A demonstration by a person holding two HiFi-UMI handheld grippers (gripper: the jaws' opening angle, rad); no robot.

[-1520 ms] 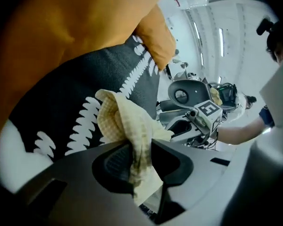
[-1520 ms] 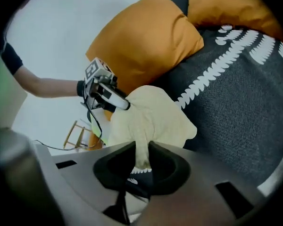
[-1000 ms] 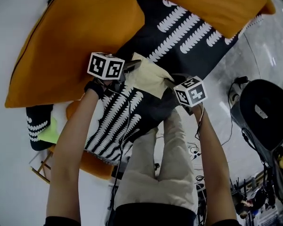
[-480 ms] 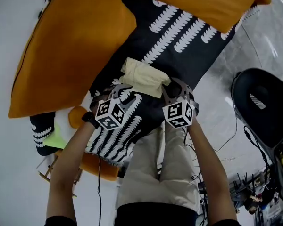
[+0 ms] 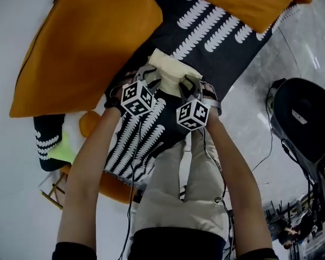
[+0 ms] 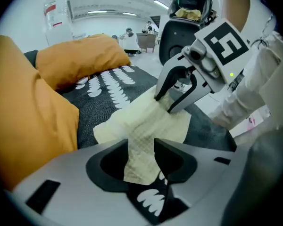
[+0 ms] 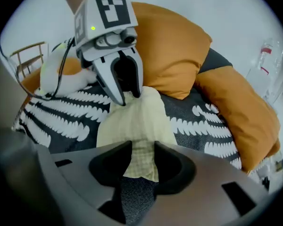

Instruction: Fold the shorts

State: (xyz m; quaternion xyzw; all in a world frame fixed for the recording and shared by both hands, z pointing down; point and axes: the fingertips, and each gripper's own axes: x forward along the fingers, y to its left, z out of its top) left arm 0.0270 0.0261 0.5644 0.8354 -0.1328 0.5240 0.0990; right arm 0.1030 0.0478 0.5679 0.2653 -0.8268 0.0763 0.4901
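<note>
The pale yellow shorts lie bunched on a dark blanket with white leaf print. My left gripper is shut on the shorts' near-left edge; in the left gripper view the fabric runs down between its jaws, which have just been closing on it. My right gripper is shut on the near-right edge; its own view shows the cloth pinched between the jaws, which have just opened slightly with the cloth still between them. Each gripper shows in the other's view, right and left, tips on the shorts.
Two large orange pillows lie on the blanket left of and beyond the shorts. A black rounded case stands on the floor at right. The person's beige trousers are below the grippers. A small wooden rack sits at lower left.
Both grippers have rolled over and come closer together. They dipped toward the person, then moved back up the picture, and the shorts are now a smaller bundle.
</note>
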